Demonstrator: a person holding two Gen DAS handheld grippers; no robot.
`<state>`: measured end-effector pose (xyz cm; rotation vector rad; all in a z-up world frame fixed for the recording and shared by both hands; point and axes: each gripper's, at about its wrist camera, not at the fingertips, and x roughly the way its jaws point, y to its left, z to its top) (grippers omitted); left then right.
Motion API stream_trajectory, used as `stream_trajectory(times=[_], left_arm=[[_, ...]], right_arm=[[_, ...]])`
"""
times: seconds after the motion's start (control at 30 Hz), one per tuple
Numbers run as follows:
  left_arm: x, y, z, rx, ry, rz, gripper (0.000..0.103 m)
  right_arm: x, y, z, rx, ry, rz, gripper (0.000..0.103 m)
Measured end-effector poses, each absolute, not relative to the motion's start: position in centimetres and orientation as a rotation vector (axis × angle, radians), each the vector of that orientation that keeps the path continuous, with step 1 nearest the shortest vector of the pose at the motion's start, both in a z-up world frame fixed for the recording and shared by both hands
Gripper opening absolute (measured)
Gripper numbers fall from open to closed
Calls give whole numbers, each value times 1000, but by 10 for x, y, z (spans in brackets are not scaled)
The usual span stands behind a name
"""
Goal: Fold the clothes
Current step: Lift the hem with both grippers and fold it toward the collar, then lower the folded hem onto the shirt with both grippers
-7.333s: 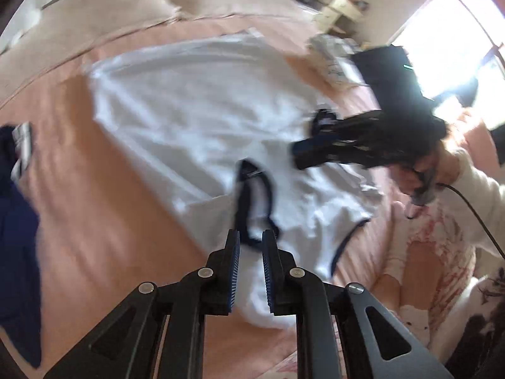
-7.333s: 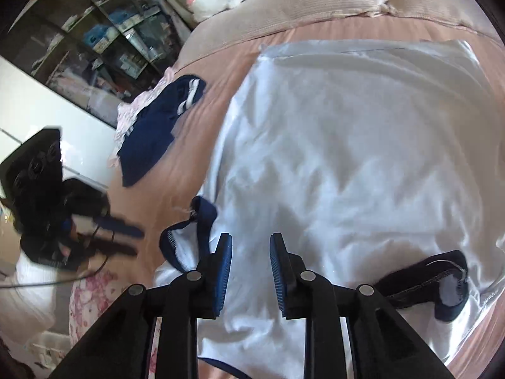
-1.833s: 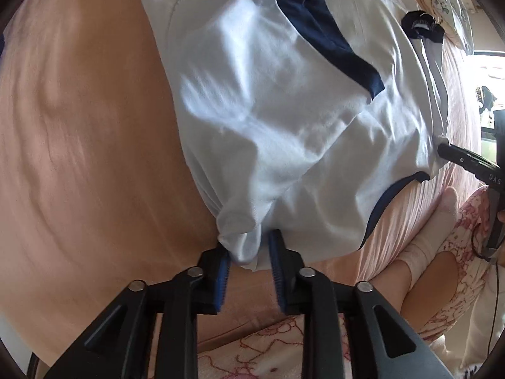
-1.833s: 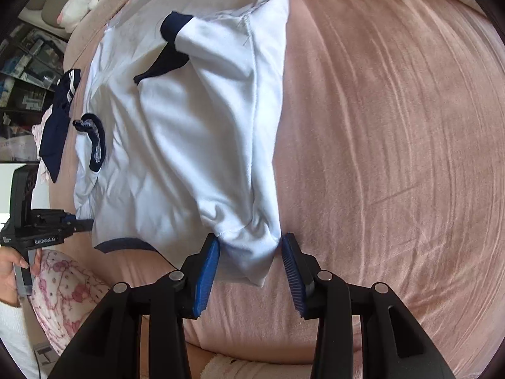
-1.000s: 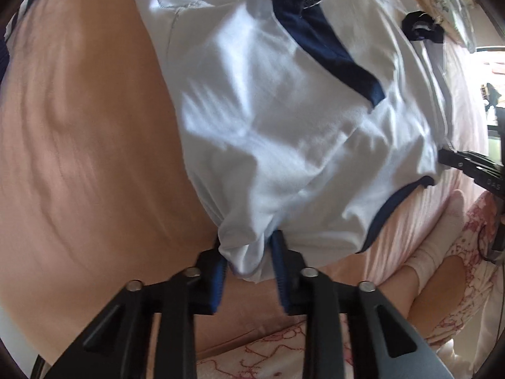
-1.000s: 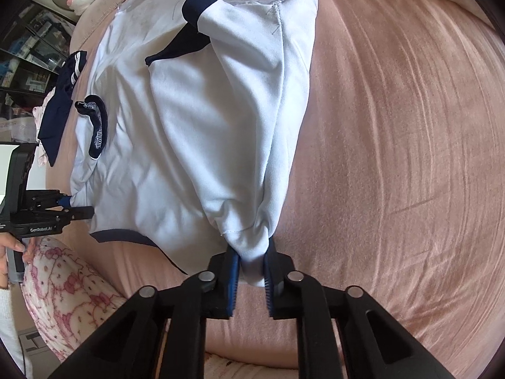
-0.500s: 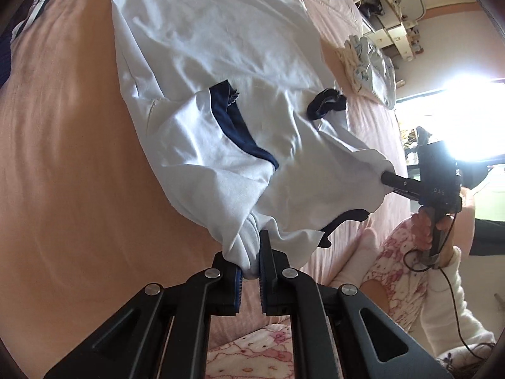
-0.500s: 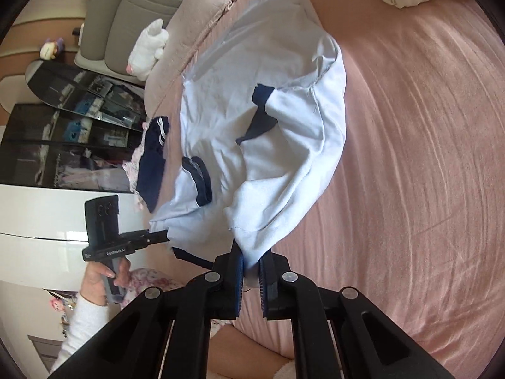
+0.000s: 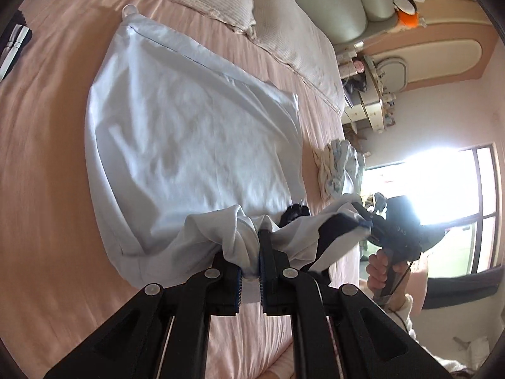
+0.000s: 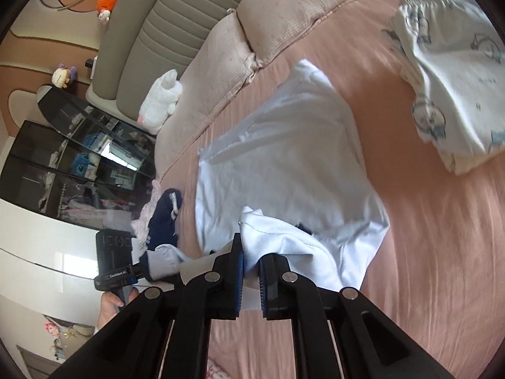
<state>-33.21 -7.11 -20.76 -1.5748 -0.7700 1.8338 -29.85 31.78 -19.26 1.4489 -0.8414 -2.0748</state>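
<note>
The white shirt (image 9: 195, 145) lies spread on the pink bed (image 9: 47, 189), its far hem reaching toward the pillows (image 9: 284, 31) at the head edge, while its near end is bunched and lifted off the sheet. Navy trim (image 9: 334, 230) shows in the raised folds between the two tools.

The left gripper (image 9: 251, 271) is clamped on a gathered wad of the shirt's near edge, cloth bulging out over both fingers. It points downward at a slant toward the bed. The right gripper (image 10: 251, 271) is likewise closed on a fold of the same shirt (image 10: 284, 164), also angled down. From the left wrist view, the right gripper (image 9: 367, 221) appears off to the right, cloth pinched at its tip, with a hand (image 9: 383, 268) wrapped round its handle below. From the right wrist view, the left gripper (image 10: 142, 268) shows at the left with shirt fabric at its tip and a hand (image 10: 110, 309) beneath it.

A dark blue garment (image 10: 164, 221) lies near the bed's left edge. A folded patterned cloth (image 10: 451, 88) sits toward the right edge, well apart from the shirt. A white plush toy (image 10: 161, 101) rests beside the pillows (image 10: 221, 72).
</note>
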Motion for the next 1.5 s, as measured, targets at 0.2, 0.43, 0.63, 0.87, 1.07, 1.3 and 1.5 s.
stream_trajectory(times=[0.2,0.43,0.63,0.87,1.07,1.3,1.5], left_arm=[[-385,-86,-245,-1633,-846,1913,12],[-367,-101,-202,-1300,-741,2162,63],[-349,-76,-187,-1345,-397,2250,90],[-317,-71,-210,-1463,-345,2281,88],[-296,-52,-234,-1508,-57,2199,87],[-291,-51,-221,-1380,15,2159,18],[-297,-61,-242,-1452,-21,2139,52]], right_arm=[[-353,293,-241,1563,-818,-2175,10],[-366,342,-213,1351,-1100,-2146,44],[-329,288,-194,1355,-471,-2306,52],[-307,294,-245,1462,-656,-2317,53],[-291,308,-250,1490,-480,-2413,55],[-291,289,-248,1453,-453,-2237,53],[-300,284,-263,1480,-375,-2258,54]])
